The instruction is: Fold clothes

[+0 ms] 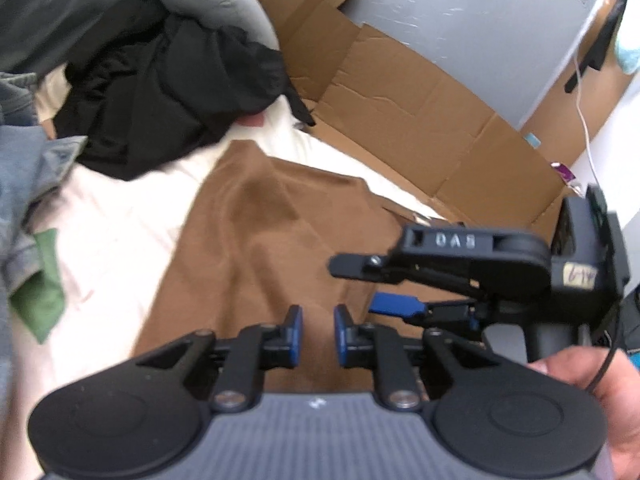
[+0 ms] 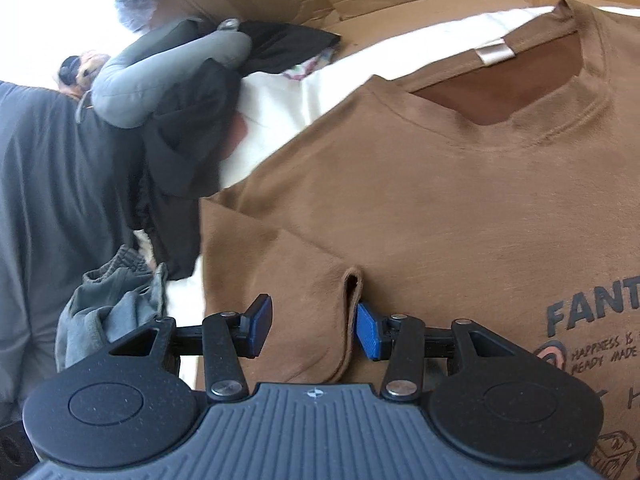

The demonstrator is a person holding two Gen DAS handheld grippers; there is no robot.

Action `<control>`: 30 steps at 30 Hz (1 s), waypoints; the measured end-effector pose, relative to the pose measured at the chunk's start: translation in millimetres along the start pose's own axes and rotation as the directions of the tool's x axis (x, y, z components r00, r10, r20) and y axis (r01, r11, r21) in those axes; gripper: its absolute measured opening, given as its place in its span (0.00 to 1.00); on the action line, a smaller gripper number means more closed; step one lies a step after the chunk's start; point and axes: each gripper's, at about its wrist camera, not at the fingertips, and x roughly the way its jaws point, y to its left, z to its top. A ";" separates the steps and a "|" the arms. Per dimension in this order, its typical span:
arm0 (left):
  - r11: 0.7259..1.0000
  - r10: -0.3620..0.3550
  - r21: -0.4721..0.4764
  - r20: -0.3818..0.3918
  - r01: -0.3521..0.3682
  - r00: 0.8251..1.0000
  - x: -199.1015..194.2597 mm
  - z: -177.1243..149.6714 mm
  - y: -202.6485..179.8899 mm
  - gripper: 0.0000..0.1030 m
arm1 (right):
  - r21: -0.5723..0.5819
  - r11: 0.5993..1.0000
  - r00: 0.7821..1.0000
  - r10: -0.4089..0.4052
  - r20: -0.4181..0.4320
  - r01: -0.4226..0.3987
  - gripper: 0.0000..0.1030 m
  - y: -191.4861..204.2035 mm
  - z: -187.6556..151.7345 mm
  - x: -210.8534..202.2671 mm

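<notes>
The brown shirt [image 2: 440, 200] lies flat on the white sheet [image 1: 112, 240], collar toward the cardboard edge, and the right gripper [image 2: 312, 328], open around a sleeve fold, is nearer than the open, empty left gripper [image 1: 318, 334].

— What lies beyond the bed?
— Flattened cardboard [image 1: 404, 108] along its far edge, with a grey panel [image 1: 472, 28] behind it.
— Anything else?
— A white cable [image 1: 585, 120] hangs beside the panel; a white sheet [image 1: 116, 236] covers the bed.
</notes>
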 end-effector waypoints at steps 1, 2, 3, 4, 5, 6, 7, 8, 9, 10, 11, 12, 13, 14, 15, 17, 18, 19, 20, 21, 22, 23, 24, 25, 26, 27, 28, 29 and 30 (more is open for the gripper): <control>1.000 0.013 -0.002 0.004 -0.013 1.000 -1.8 3.2 1.3 0.17 | 0.009 1.000 1.000 -0.004 0.004 0.004 0.48 -2.6 0.1 0.6; 0.999 0.034 0.001 0.008 -0.034 0.999 -2.5 6.8 1.9 0.19 | 0.018 1.000 1.000 -0.008 0.010 0.008 0.46 -4.9 0.2 1.1; 0.998 0.062 0.008 0.009 -0.062 0.998 -2.7 10.6 2.2 0.20 | 0.015 1.000 1.000 -0.013 0.018 0.013 0.44 -5.6 0.3 1.4; 0.996 0.091 0.014 0.009 -0.091 0.996 -1.8 15.5 3.1 0.21 | 0.002 1.000 1.000 -0.019 0.024 0.019 0.36 -5.1 0.3 2.0; 0.993 0.119 0.020 0.008 -0.119 0.993 -0.4 20.8 4.4 0.21 | -0.009 1.000 0.999 -0.027 0.027 0.027 0.21 -4.8 0.1 2.8; 0.990 0.137 0.024 0.009 -0.138 0.990 1.4 26.5 6.3 0.21 | -0.018 0.999 0.999 -0.036 0.030 0.036 0.15 -4.6 0.0 3.6; 0.988 0.153 0.027 0.014 -0.153 0.988 3.3 33.2 8.6 0.21 | -0.020 0.999 0.999 -0.036 0.029 0.037 0.06 -4.7 0.0 3.7; 0.985 0.168 0.030 0.019 -0.169 0.986 5.2 40.9 10.6 0.23 | -0.020 0.999 0.999 -0.034 0.028 0.034 0.05 -4.9 0.0 3.6; 0.982 0.183 0.031 0.024 -0.184 0.983 7.2 48.8 12.5 0.24 | -0.023 0.999 0.999 -0.028 0.031 0.029 0.04 -4.3 -0.3 2.5; 0.980 0.194 0.030 0.029 -0.195 0.981 10.1 58.1 14.9 0.28 | -0.027 0.999 0.999 -0.022 0.036 0.023 0.03 -3.2 -0.7 1.2; 0.980 0.198 0.030 0.032 -0.199 0.980 14.4 67.2 17.4 0.32 | -0.035 0.999 0.999 -0.019 0.039 0.020 0.03 -1.9 -1.3 -0.2; 0.979 0.199 0.031 0.032 -0.200 0.980 19.2 75.8 19.9 0.33 | -0.040 0.999 0.999 -0.019 0.040 0.021 0.03 -0.9 -2.0 -1.1; 0.979 0.200 0.033 0.032 -0.201 0.979 24.9 85.5 22.5 0.33 | -0.045 0.999 0.999 -0.020 0.041 0.022 0.03 0.0 -2.6 -1.9; 0.978 0.203 0.035 0.030 -0.204 0.979 30.2 94.5 24.4 0.33 | -0.048 0.999 0.999 -0.021 0.040 0.023 0.03 0.6 -3.1 -2.5; 0.978 0.204 0.035 0.025 -0.204 0.979 35.5 103.9 26.5 0.33 | -0.051 0.998 0.999 -0.022 0.040 0.024 0.03 1.2 -3.3 -2.8; 0.979 0.199 0.035 0.006 -0.199 0.980 47.1 120.5 29.7 0.33 | -0.060 0.998 0.999 -0.024 0.041 0.026 0.03 2.4 -3.3 -3.1; 0.979 0.199 0.040 -0.009 -0.198 0.980 52.5 127.7 30.6 0.33 | -0.065 0.997 0.999 -0.026 0.041 0.029 0.03 3.1 -3.2 -3.1; 0.979 0.199 0.046 -0.023 -0.197 0.980 57.9 135.0 31.4 0.33 | -0.071 0.997 0.999 -0.032 0.044 0.035 0.03 3.7 -2.9 -3.7; 0.979 0.197 0.062 -0.038 -0.195 0.980 63.2 141.5 31.0 0.33 | -0.078 0.996 0.998 -0.039 0.047 0.042 0.03 4.3 -2.7 -4.5; 0.978 0.195 0.084 -0.052 -0.190 0.979 68.5 147.8 29.9 0.33 | -0.082 0.996 0.998 -0.039 0.048 0.043 0.03 4.6 -2.2 -5.1; 0.977 0.194 0.103 -0.066 -0.187 0.979 73.5 152.4 29.1 0.33 | -0.086 0.995 0.998 -0.039 0.048 0.043 0.03 5.0 -2.0 -5.4; 0.976 0.195 0.119 -0.080 -0.185 0.978 78.3 156.2 28.5 0.33 | -0.090 0.995 0.998 -0.039 0.047 0.043 0.03 5.4 -2.0 -5.6; 0.974 0.197 0.134 -0.100 -0.183 0.975 83.6 160.0 28.0 0.33 | -0.096 0.994 0.998 -0.039 0.047 0.044 0.03 5.9 -1.9 -5.6; 0.972 0.200 0.146 -0.123 -0.182 0.972 88.7 163.1 27.9 0.33 | -0.103 0.994 0.998 -0.041 0.048 0.045 0.03 6.5 -2.0 -5.6; 0.971 0.204 0.155 -0.146 -0.181 0.968 93.9 165.5 28.0 0.36 | -0.106 0.993 0.998 -0.042 0.051 0.047 0.03 6.9 -1.9 -5.8; 0.969 0.210 0.165 -0.171 -0.182 0.963 99.5 167.2 27.6 0.38 | -0.108 0.993 0.998 -0.043 0.055 0.049 0.03 7.2 -1.8 -6.2; 0.967 0.216 0.176 -0.192 -0.183 0.957 105.0 168.1 26.8 0.41 | -0.111 0.992 0.997 -0.047 0.064 0.054 0.02 7.7 -1.6 -7.1; 0.964 0.223 0.191 -0.205 -0.184 0.953 109.6 168.1 25.5 0.41 | -0.115 0.992 0.996 -0.051 0.074 0.060 0.01 8.3 -1.3 -8.2; 0.959 0.233 0.212 -0.215 -0.187 0.948 114.1 167.7 23.9 0.40 | -0.117 0.991 0.995 -0.052 0.080 0.062 0.01 8.8 -0.9 -9.3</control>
